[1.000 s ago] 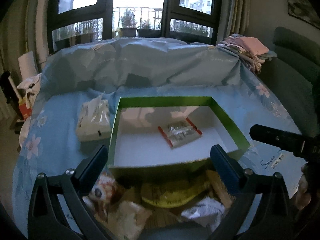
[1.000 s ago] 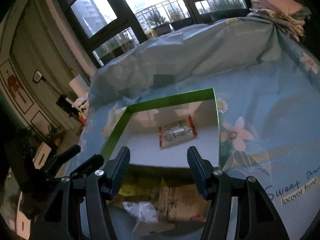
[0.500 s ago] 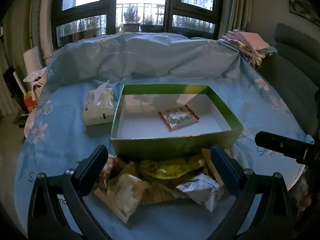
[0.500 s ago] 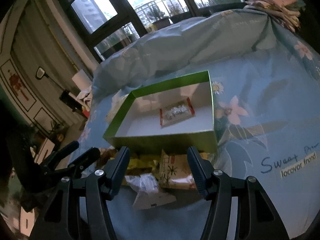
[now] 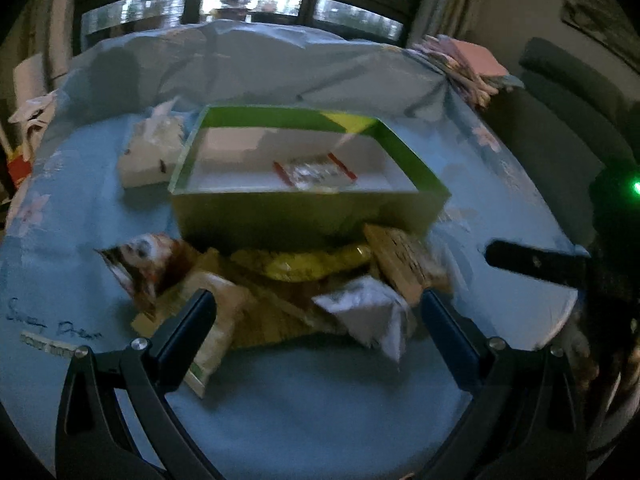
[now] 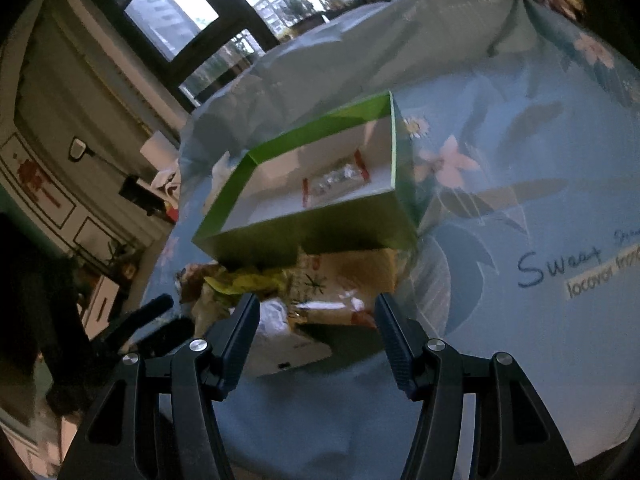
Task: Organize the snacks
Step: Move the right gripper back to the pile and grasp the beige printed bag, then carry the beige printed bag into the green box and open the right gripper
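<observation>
A green box (image 5: pixel 280 216) with a white inside stands on the blue cloth and holds one clear packet with red ends (image 5: pixel 316 170); it also shows in the right wrist view (image 6: pixel 320 236), with the packet (image 6: pixel 336 178). A pile of snack bags (image 5: pixel 280 292) lies in front of the box: a yellow bag (image 5: pixel 308 264), a white bag (image 5: pixel 368 316), a brown bag (image 5: pixel 148 264). My left gripper (image 5: pixel 316 320) is open and empty just in front of the pile. My right gripper (image 6: pixel 316 320) is open and empty over the pile (image 6: pixel 316 292).
A white tissue pack (image 5: pixel 152 152) lies left of the box. Folded clothes (image 5: pixel 468 60) sit at the back right. The cloth-covered table edge and a dark sofa (image 5: pixel 568 92) are to the right. The right gripper's finger (image 5: pixel 532 260) shows in the left wrist view.
Both grippers have pulled back and down from above the box toward the pile, so the box now looks farther and the snack bags fill the foreground. Both stay open.
</observation>
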The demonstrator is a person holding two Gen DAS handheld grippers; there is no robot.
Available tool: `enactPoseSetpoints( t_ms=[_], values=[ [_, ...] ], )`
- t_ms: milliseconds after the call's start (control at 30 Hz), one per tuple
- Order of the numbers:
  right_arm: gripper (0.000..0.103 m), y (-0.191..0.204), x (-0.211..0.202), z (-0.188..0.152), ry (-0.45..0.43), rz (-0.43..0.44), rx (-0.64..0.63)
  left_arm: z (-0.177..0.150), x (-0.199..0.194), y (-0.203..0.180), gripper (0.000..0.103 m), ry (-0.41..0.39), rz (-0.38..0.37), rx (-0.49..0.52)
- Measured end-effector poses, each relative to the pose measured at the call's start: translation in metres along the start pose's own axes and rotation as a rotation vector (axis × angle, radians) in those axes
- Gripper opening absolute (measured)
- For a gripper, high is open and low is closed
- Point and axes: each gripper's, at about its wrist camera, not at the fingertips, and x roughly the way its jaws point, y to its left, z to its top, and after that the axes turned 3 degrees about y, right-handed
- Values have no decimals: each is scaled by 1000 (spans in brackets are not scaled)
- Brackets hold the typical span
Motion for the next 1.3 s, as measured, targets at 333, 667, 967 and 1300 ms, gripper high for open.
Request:
enactPoseSetpoints(
  t_ms=[333, 667, 967, 1300],
  values=[
    [60, -22, 13, -11, 66, -14, -16, 9, 15, -26, 103, 24, -160, 83],
    [60, -25, 30, -11, 99, -56, -138, 36, 44, -54, 97, 113, -270, 63],
    [60, -24, 45, -8, 125, -33, -212, 39, 68, -69, 80, 198, -242, 97],
    [51, -15, 54, -8, 98, -23, -303, 41, 95, -62, 54, 290, -208, 40]
  ],
)
